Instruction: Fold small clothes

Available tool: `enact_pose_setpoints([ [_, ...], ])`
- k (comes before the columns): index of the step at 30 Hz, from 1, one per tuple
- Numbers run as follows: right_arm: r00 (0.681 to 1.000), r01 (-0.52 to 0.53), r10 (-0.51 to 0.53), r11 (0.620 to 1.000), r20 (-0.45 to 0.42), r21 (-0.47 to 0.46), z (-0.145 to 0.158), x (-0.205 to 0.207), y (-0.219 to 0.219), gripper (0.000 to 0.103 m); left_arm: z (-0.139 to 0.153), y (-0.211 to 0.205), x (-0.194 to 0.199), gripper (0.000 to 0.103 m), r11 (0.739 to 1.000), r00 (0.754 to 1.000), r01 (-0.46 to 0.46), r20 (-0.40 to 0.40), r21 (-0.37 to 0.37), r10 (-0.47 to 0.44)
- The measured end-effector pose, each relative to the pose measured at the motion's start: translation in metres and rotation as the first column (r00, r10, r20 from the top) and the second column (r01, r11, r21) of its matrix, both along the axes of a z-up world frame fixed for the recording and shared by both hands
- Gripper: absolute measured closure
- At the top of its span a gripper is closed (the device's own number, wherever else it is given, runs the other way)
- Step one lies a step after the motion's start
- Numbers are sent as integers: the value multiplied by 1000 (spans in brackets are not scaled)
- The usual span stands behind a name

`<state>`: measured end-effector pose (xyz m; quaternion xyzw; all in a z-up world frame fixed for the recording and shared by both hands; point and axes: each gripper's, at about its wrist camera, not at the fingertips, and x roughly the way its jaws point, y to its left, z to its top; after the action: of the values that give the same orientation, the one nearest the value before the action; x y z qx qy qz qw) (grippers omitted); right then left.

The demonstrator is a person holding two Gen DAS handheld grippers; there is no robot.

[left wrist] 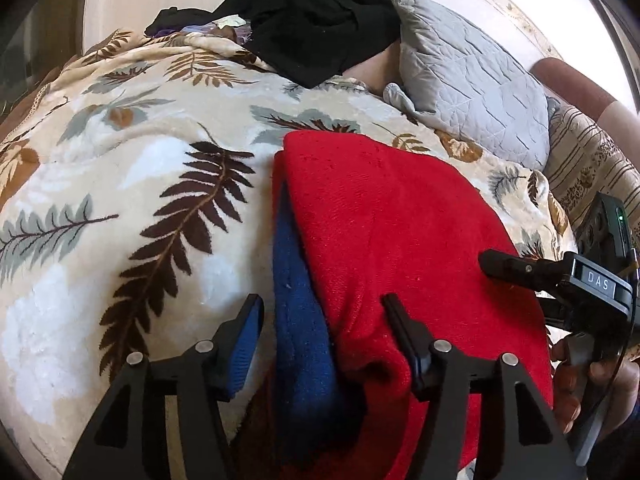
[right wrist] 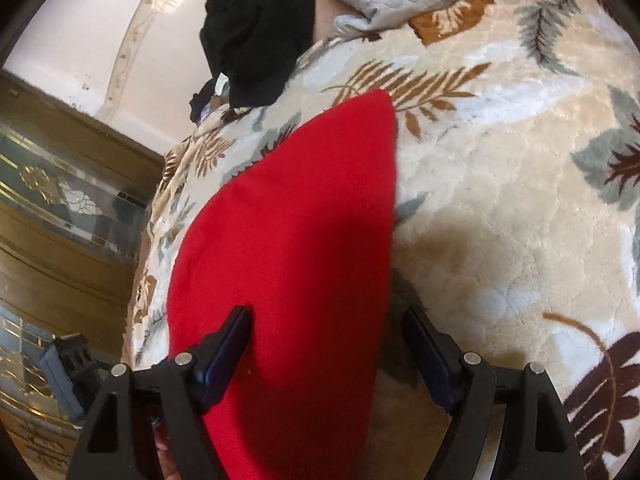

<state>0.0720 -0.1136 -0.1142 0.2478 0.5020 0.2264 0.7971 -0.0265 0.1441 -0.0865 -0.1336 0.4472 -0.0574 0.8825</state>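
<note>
A folded red knit garment [left wrist: 400, 232] with a blue layer [left wrist: 296, 304] showing along its left edge lies on a leaf-print blanket [left wrist: 120, 184]. My left gripper [left wrist: 322, 300] is open, its jaws standing either side of the garment's near left edge, over the blue part. My right gripper [left wrist: 492, 260] reaches in from the right over the red cloth in the left wrist view. In the right wrist view the right gripper [right wrist: 326, 316] is open above the red garment [right wrist: 296, 216], its jaws straddling the garment's right edge.
A pile of black clothes [left wrist: 320, 20] lies at the far end of the bed, next to a grey quilted pillow [left wrist: 476, 76]. A striped cushion [left wrist: 592, 164] is at the right. A wooden cabinet with glass panels [right wrist: 60, 208] stands beside the bed.
</note>
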Motion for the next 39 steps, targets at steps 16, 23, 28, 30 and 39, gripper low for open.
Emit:
enact_pose_setpoints([
  [16,999,-38,38,999,8,-5,2,3,12,28,21,12,-2,31,993,999,14,45,-118,-9],
  [23,991,-124,128,987,35,-98,20,7,28,60,-17,24,32,65,968,994,4,-108,-250,-32],
  [28,974,-130,159,975,160,-178,73,-12,21,62,8,-6,25,70,976,996,63,-41,-210,-73],
  [30,983,-97,124,977,136,-190,69,-12,0,60,8,-20,26,68,970,995,77,-36,-229,-88],
  [39,999,37,-37,998,-2,54,6,-14,-66,31,2,-39,32,35,998,996,55,-65,-13,-56],
])
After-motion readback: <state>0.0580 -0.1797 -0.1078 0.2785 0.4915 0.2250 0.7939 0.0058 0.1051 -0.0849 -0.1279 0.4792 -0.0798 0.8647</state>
